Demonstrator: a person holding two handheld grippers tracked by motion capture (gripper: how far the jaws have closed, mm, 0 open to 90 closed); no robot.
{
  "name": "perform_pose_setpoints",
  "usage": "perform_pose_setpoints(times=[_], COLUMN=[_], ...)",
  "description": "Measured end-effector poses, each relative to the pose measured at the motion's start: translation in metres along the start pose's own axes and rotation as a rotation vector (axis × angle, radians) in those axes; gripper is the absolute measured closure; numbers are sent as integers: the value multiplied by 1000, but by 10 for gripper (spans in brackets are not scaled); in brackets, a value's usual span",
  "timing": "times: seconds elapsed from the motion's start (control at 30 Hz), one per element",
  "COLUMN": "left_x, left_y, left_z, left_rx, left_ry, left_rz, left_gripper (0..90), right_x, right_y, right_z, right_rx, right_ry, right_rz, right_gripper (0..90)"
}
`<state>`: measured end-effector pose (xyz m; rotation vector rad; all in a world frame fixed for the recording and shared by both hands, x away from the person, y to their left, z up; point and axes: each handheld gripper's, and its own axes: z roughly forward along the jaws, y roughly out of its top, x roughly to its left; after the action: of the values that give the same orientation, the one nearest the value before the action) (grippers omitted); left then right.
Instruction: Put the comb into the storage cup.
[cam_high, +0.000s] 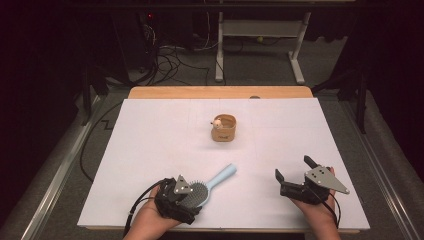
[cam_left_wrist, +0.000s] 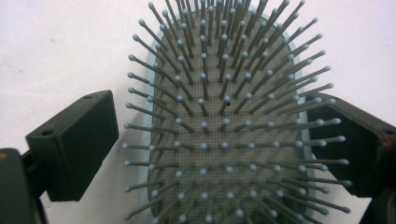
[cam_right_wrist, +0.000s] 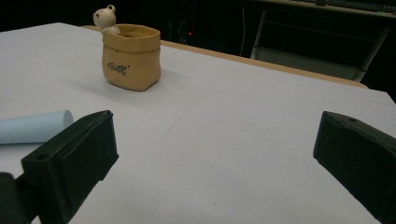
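Observation:
A light blue hairbrush (cam_high: 210, 186) lies bristles up near the table's front edge, its handle pointing toward the far right. My left gripper (cam_high: 192, 200) is over the brush head. In the left gripper view the grey bristle pad (cam_left_wrist: 224, 140) sits between the jaws of my left gripper (cam_left_wrist: 215, 102). The left jaw stands clear of the rim and the right jaw is close against the bristles, so the gripper is open. My right gripper (cam_high: 293, 167) rests at the front right, open and empty (cam_right_wrist: 217, 121). The brush handle's tip (cam_right_wrist: 35, 127) shows beside its left jaw.
A small tan pouch-shaped pot (cam_high: 223, 128) with a little bear figure at its rim stands mid-table, also ahead of the right gripper (cam_right_wrist: 132, 57). White paper (cam_high: 150, 140) covers the wooden table. Cables and a desk frame lie on the floor beyond.

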<state>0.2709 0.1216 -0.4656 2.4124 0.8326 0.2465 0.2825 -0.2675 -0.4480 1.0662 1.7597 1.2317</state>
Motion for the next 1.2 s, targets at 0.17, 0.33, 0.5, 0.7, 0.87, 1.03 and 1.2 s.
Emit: perform_pose_setpoints(times=[0.17, 0.33, 0.5, 0.7, 0.87, 1.03, 1.2], left_x=[0, 2, 3, 3, 2, 6, 6], left_y=[0, 0, -1, -1, 1, 8, 11], left_z=[1, 1, 2, 3, 6, 3, 3], left_rx=[8, 15, 16, 13, 26, 82, 109], left_ry=[0, -11, -22, -28, -34, -43, -47], left_rz=[-3, -9, -11, -19, -12, -8, -2], left_gripper=[64, 64, 64, 43, 6, 62, 66], right_x=[0, -1, -1, 0, -1, -1, -2], right_y=[0, 0, 0, 0, 0, -1, -1], right_z=[0, 0, 0, 0, 0, 0, -1], right_rx=[2, 0, -2, 3, 1, 4, 2], right_ry=[1, -1, -5, -2, -4, -6, -7], right_rz=[5, 3, 2, 6, 6, 12, 14], right_gripper=[2, 2, 2, 2, 2, 2, 2])
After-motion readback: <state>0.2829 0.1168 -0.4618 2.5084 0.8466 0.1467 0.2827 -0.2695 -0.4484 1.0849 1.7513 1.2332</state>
